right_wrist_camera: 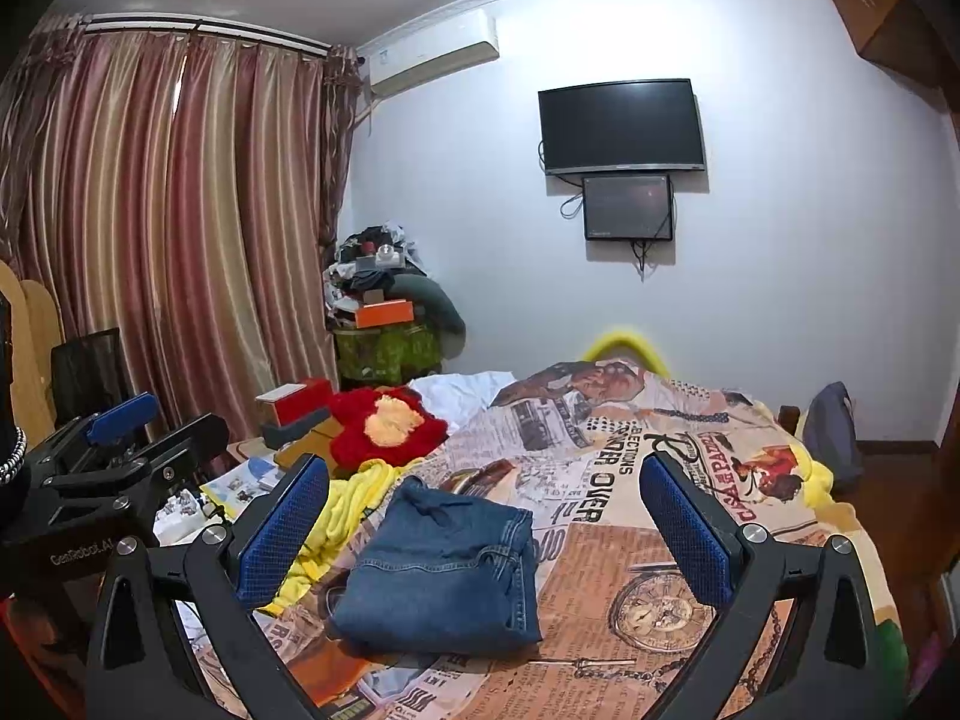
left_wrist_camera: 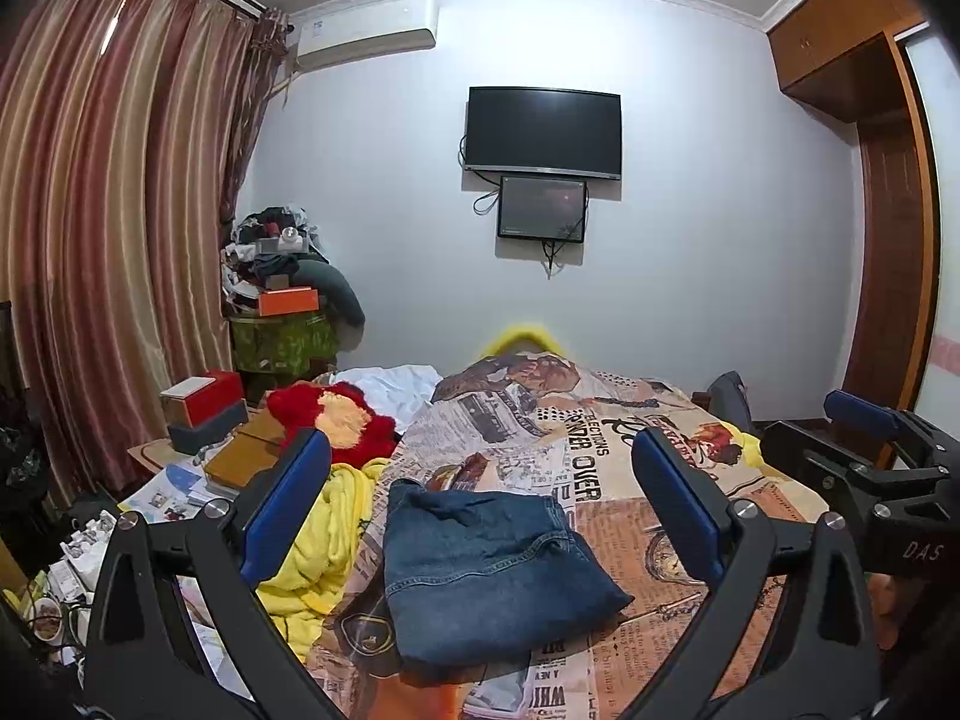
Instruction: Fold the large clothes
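So the jeans (left_wrist_camera: 492,570) are folded into a chunky blue bundle and sitting on the bed (left_wrist_camera: 630,540), right on top of that newspaper-print bedspread (left_wrist_camera: 576,450). Using the jeans as the anchor: the left claw (left_wrist_camera: 486,516) hangs over them with its blue pads spread wide, one on either side, nothing between them and not touching the denim. Same deal from the other camera, the right claw (right_wrist_camera: 480,534) is wide open and empty too, jeans (right_wrist_camera: 444,576) sitting in the gap between its fingers. To the left of the jeans there's a crumpled yellow blanket (left_wrist_camera: 324,546), touching or nearly touching their edge, and beyond that a fluffy red cushion (left_wrist_camera: 342,426) with a pale centre. Further left of the jeans is a cluttered bench (left_wrist_camera: 180,480) with a red box (left_wrist_camera: 204,396) and papers on it. Way behind the jeans, up on the wall, there's a dark TV (left_wrist_camera: 543,129) with a smaller screen (left_wrist_camera: 543,207) just below it. Striped curtains (left_wrist_camera: 114,210) hang off to the far left.
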`<state>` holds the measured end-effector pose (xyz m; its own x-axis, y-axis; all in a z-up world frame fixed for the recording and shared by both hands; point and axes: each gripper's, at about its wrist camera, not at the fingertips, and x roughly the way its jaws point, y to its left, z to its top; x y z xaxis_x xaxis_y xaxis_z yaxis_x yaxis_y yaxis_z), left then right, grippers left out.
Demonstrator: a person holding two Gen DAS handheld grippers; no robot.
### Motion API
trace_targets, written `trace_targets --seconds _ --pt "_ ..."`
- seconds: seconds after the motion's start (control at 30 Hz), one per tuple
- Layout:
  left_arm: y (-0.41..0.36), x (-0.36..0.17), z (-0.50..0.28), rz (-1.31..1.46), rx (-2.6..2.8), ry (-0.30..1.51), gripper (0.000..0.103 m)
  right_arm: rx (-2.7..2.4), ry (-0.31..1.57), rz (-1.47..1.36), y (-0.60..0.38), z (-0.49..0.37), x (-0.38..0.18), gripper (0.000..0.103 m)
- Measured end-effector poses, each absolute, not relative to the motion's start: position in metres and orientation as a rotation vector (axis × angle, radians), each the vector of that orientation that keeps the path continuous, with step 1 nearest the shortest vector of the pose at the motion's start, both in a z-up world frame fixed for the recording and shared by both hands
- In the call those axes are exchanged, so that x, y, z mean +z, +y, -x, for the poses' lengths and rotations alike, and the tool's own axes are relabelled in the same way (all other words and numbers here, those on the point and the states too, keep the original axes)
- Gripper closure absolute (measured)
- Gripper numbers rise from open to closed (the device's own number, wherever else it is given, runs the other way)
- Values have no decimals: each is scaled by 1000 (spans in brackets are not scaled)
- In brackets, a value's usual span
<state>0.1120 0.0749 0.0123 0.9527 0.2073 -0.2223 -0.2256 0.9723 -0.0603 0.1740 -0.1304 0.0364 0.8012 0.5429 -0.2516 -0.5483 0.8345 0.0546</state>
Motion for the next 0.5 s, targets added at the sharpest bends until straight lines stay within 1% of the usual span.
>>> trace_targets --seconds 0.5 --pt "75 11 -115 94 184 241 1 572 259 11 -131 -173 40 0"
